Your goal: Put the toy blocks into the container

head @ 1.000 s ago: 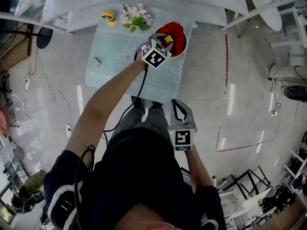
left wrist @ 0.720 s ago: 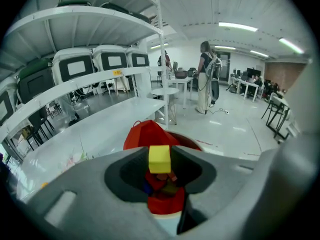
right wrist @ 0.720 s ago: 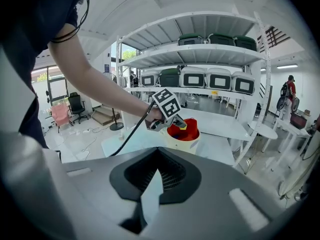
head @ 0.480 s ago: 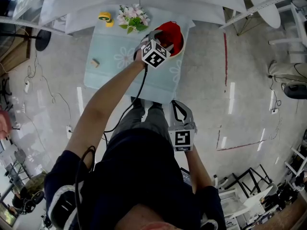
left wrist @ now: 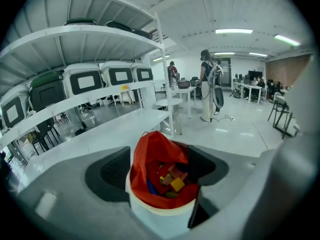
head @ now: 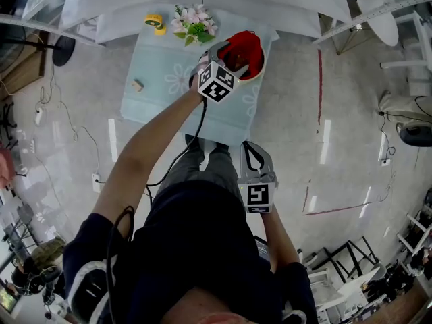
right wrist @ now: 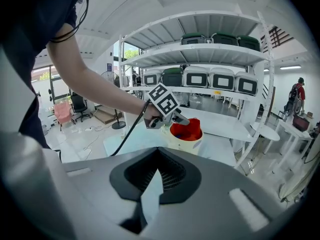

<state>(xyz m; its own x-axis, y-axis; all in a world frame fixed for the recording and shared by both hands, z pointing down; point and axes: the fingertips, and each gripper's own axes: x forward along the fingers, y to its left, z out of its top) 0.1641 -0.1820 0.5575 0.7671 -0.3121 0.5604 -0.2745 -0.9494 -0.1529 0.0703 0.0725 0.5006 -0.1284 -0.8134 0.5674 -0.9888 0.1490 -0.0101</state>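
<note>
At the far left of my pale cloth table (head: 158, 110), one wooden block (head: 138, 84) lies loose, well apart from the white container (left wrist: 161, 218). My left gripper (head: 228, 55) hovers over the container's mouth. Its jaws have just been opening and stand spread, with nothing pinched between them. Inside the container, a red liner (left wrist: 152, 149) cradles a heap of toy blocks (left wrist: 173, 180) in yellow, red and blue. My right gripper (head: 252, 155) hangs near my body, clenched on nothing.
</note>
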